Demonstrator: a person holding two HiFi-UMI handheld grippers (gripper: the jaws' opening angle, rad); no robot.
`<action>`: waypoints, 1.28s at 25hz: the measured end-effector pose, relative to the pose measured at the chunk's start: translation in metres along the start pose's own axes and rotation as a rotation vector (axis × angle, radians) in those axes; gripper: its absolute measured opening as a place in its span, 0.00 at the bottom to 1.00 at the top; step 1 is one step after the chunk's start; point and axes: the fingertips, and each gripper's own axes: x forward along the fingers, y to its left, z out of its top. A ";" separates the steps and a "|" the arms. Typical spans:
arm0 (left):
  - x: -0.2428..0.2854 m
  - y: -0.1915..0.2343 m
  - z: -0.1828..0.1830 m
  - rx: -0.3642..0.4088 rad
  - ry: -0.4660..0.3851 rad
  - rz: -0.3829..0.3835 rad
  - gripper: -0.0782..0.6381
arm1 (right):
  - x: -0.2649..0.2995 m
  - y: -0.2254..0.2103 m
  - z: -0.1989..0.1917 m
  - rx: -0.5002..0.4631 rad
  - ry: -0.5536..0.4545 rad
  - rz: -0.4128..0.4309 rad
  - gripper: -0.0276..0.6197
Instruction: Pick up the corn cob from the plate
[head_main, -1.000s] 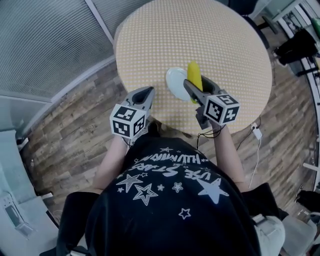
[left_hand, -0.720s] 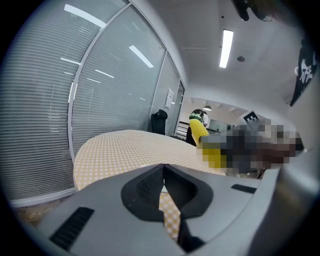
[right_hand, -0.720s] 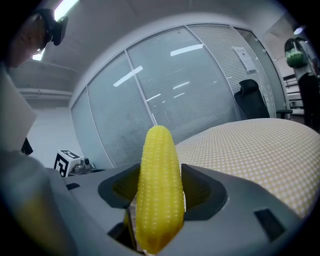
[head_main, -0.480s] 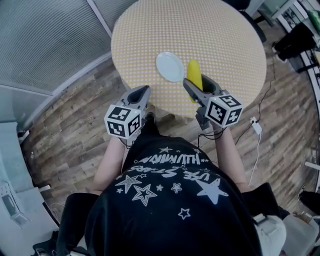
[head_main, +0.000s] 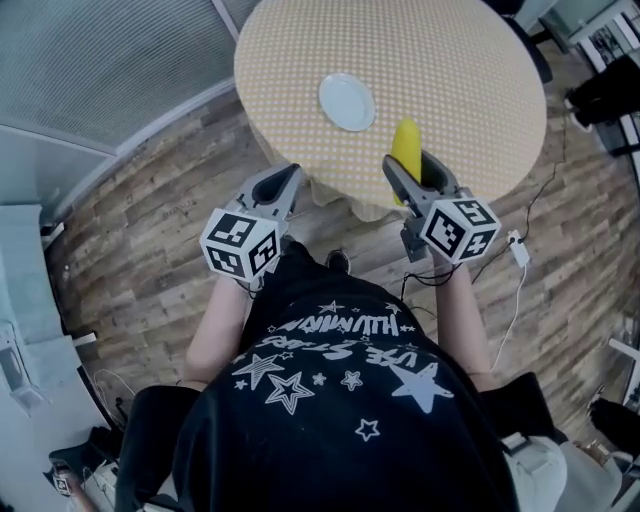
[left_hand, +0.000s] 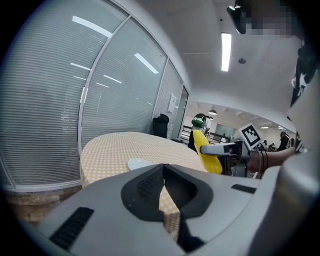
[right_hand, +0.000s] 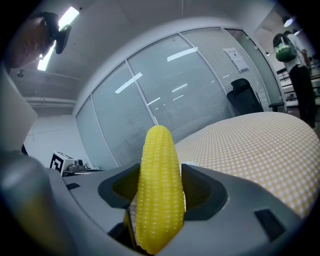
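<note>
2 tools are held out in front of a person in a black star-printed shirt (head_main: 340, 400), both near the close edge of a round desk (head_main: 450, 60) covered in a yellow dotted cloth.

At the left, the left tool (head_main: 288, 178) hangs over the wood-plank floor (head_main: 150, 270), just short of the desk's rim. In the left gripper view its jaws (left_hand: 163, 172) are pressed together at the tips, with nothing between them and only a sliver of the cloth showing through lower down. Beyond them lies the desk (left_hand: 115, 147).

Further right, a small white plate (head_main: 347, 102) sits bare on the desk, well in from the edge; the left gripper view shows it low and flat (left_hand: 140, 163) on the cloth.

Right of the plate and closer to the person, apart from it, is the yellow corn cob (head_main: 405, 150), lifted over the near edge of the desk. The right tool (head_main: 408, 170) is pinching it: in the right gripper view the 2 jaws (right_hand: 159, 175) press on the cob (right_hand: 159, 190) from either side, and its tapered end sticks out well past them, pointing away from the tool toward the desk (right_hand: 250, 140). From the left gripper view the cob (left_hand: 207, 150) stands tilted in the right tool's jaws, clear of the cloth.

At the far right a white cable and plug (head_main: 515, 250) lie on the floor.
</note>
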 end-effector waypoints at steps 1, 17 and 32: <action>-0.001 0.000 0.002 0.002 -0.006 0.000 0.12 | -0.002 0.001 0.001 0.005 -0.009 -0.003 0.44; -0.088 0.017 -0.006 -0.024 -0.063 -0.011 0.12 | -0.013 0.090 -0.017 -0.008 -0.056 -0.014 0.44; -0.183 0.001 -0.016 0.029 -0.113 -0.076 0.12 | -0.051 0.189 -0.049 -0.076 -0.106 -0.044 0.44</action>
